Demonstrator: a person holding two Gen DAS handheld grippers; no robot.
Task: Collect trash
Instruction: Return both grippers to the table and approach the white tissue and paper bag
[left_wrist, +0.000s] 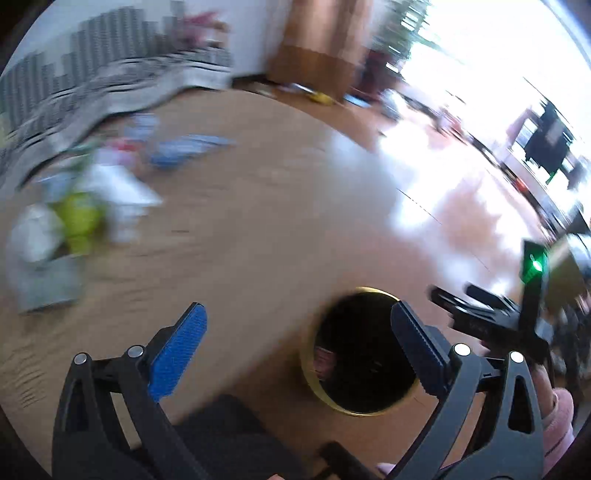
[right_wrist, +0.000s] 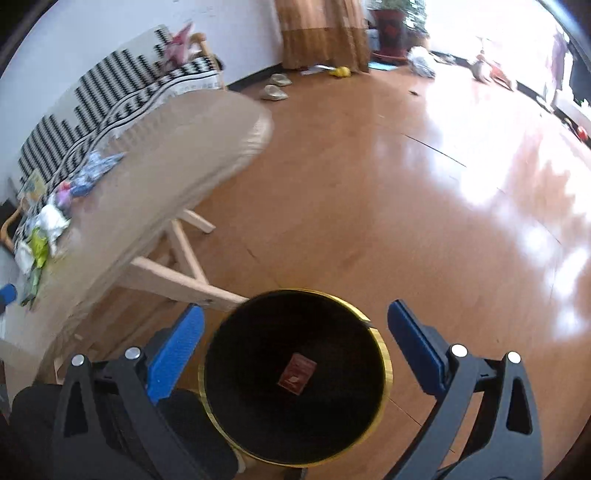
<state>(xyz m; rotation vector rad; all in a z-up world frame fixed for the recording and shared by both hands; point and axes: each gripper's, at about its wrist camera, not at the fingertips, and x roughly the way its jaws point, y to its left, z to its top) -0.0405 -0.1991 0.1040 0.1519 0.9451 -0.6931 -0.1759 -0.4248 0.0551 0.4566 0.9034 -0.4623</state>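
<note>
Packet (right_wrist: 297, 373) in bin (right_wrist: 386, 363) beside table (right_wrist: 177, 155)

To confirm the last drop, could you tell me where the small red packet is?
In the right wrist view, the small red packet lies at the bottom of the gold-rimmed black bin on the floor, beside the wooden table.

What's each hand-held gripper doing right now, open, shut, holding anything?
Left hand-held gripper: open, holding nothing.
Right hand-held gripper: open and empty, above the bin.
</note>
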